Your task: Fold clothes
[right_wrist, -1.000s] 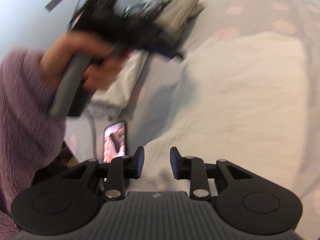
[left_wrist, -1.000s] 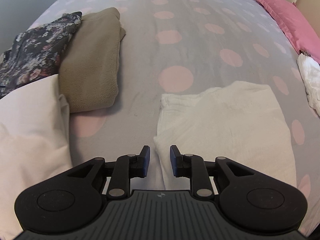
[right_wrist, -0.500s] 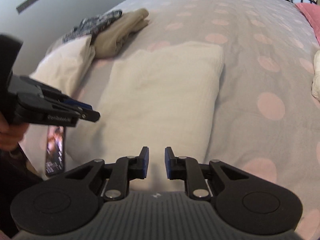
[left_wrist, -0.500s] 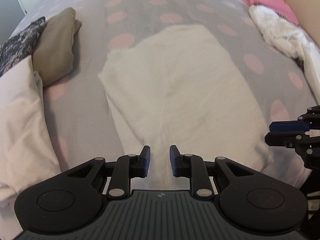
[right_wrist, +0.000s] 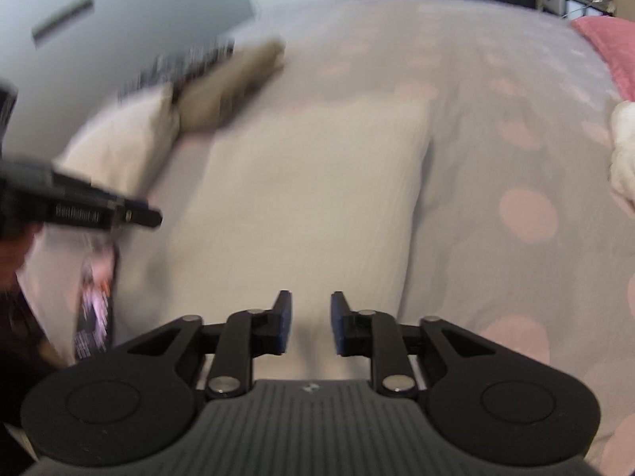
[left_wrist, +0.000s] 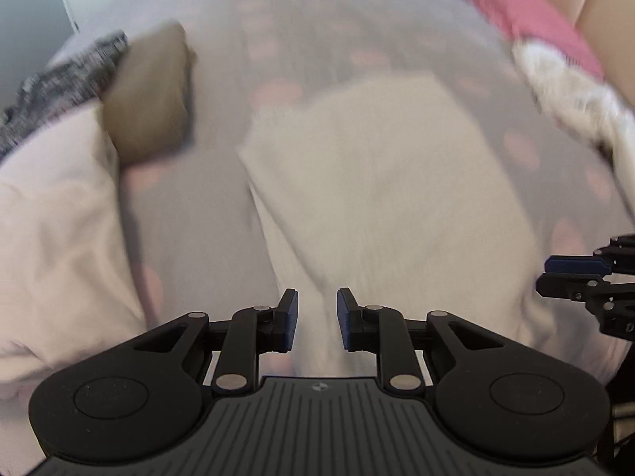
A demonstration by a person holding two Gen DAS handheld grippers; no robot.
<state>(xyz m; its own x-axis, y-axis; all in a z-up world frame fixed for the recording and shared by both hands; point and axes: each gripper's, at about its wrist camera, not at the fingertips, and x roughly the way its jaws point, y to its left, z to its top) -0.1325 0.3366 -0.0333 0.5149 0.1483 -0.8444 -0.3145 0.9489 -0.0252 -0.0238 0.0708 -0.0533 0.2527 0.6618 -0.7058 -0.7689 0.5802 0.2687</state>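
Shift since earlier frame: both views swung; right gripper [right_wrist: 311, 323] jaws just reopened after narrowing, nothing between them.
Left gripper [left_wrist: 317, 321]: jaws parted, gripping nothing, above near edge of cream garment [left_wrist: 377, 198].
Cream garment: flat on dotted bedspread [right_wrist: 516, 158], mid-bed, near edge hidden behind grippers.
Folded pile: tan garment [left_wrist: 149, 95], floral garment [left_wrist: 59, 79], pale garment [left_wrist: 51, 218], left side, blurred.
Phone [right_wrist: 95, 305]: smeared, partly cut off.
White bundle [left_wrist: 575, 95]: right edge, cropped.
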